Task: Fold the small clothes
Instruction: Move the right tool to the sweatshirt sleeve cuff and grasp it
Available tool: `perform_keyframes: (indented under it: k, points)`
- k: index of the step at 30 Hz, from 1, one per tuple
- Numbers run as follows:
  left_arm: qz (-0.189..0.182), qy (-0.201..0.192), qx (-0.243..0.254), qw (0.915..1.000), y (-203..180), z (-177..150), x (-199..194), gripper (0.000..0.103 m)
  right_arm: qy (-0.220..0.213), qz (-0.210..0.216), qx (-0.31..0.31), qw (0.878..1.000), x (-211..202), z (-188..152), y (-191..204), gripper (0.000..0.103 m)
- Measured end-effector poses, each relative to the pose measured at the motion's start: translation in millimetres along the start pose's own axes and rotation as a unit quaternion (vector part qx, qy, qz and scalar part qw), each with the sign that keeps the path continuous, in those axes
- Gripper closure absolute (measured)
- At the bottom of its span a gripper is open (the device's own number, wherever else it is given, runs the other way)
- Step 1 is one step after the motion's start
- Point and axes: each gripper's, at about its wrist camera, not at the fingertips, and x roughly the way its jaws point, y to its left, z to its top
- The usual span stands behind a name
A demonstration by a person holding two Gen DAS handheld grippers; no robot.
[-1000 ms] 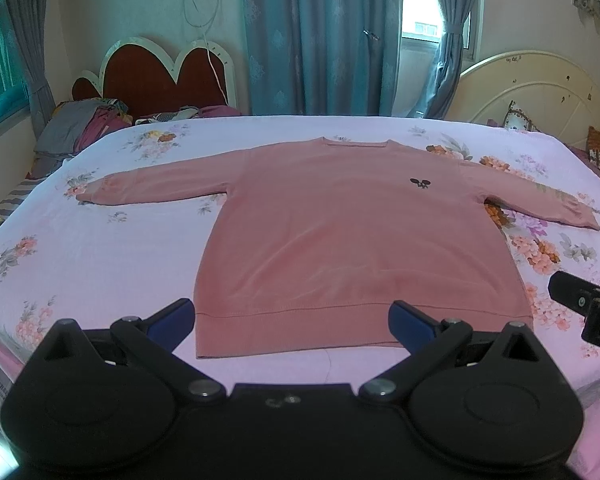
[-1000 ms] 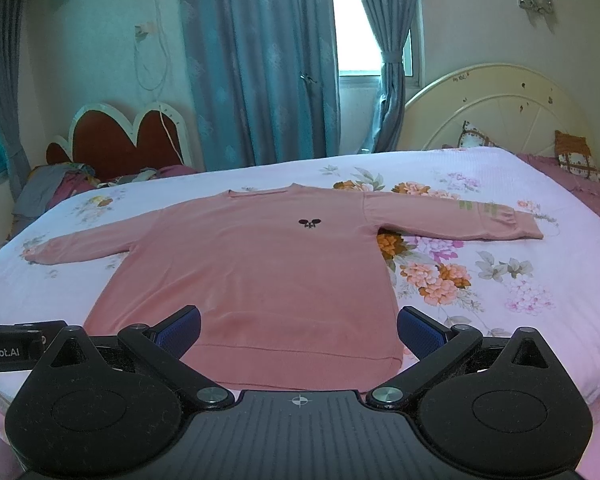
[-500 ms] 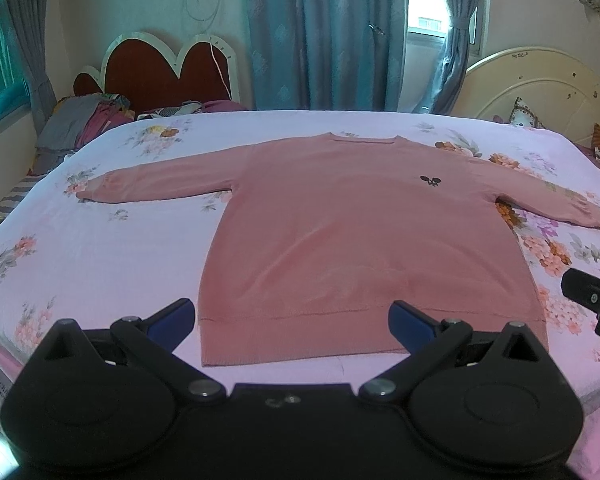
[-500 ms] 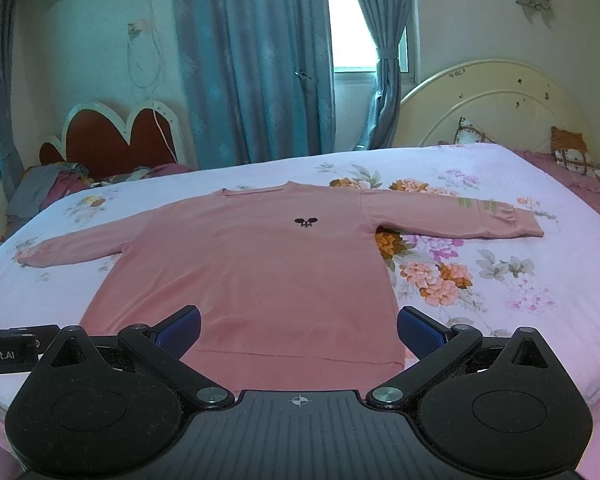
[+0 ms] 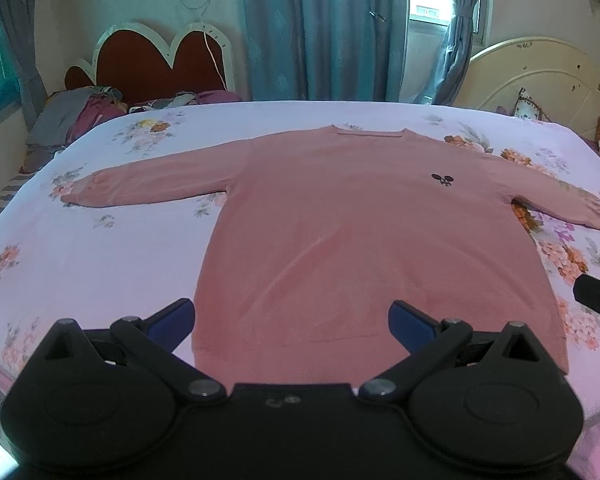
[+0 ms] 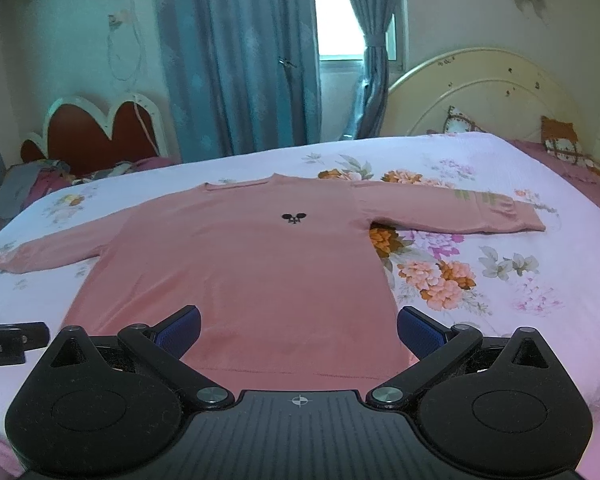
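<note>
Over the bed (image 5: 100,248), both claws, left (image 5: 291,320) and right (image 6: 298,326), have edged closer to the flat pink sweater (image 5: 360,240), spread apart.

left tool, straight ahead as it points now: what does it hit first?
Likely the sweater: the open left tool points over its hem, near the sweater's left corner. How high it hovers above the bed is unclear.

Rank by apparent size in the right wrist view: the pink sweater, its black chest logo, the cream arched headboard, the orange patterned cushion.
1. Pink long-sleeved sweater
2. Cream arched headboard, farther away, so its true size is unsure
3. Orange patterned cushion
4. Black chest logo
</note>
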Motion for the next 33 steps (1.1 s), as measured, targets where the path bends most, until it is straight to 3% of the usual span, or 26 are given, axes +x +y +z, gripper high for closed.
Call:
perform_keyframes:
  k: [22, 33]
  points:
    - [-0.025, 0.015, 0.011, 0.9995, 18.1, 86.1, 121.6, 0.0, 0.005, -0.068, 0.053, 0.996, 113.7, 57.4, -8.8, 0.0]
    - [-0.003, 0.015, 0.006, 0.9999, -4.6, 116.4, 177.6, 0.0, 0.004, -0.098, 0.074, 0.992, 173.2, 82.7, -73.7, 0.0]
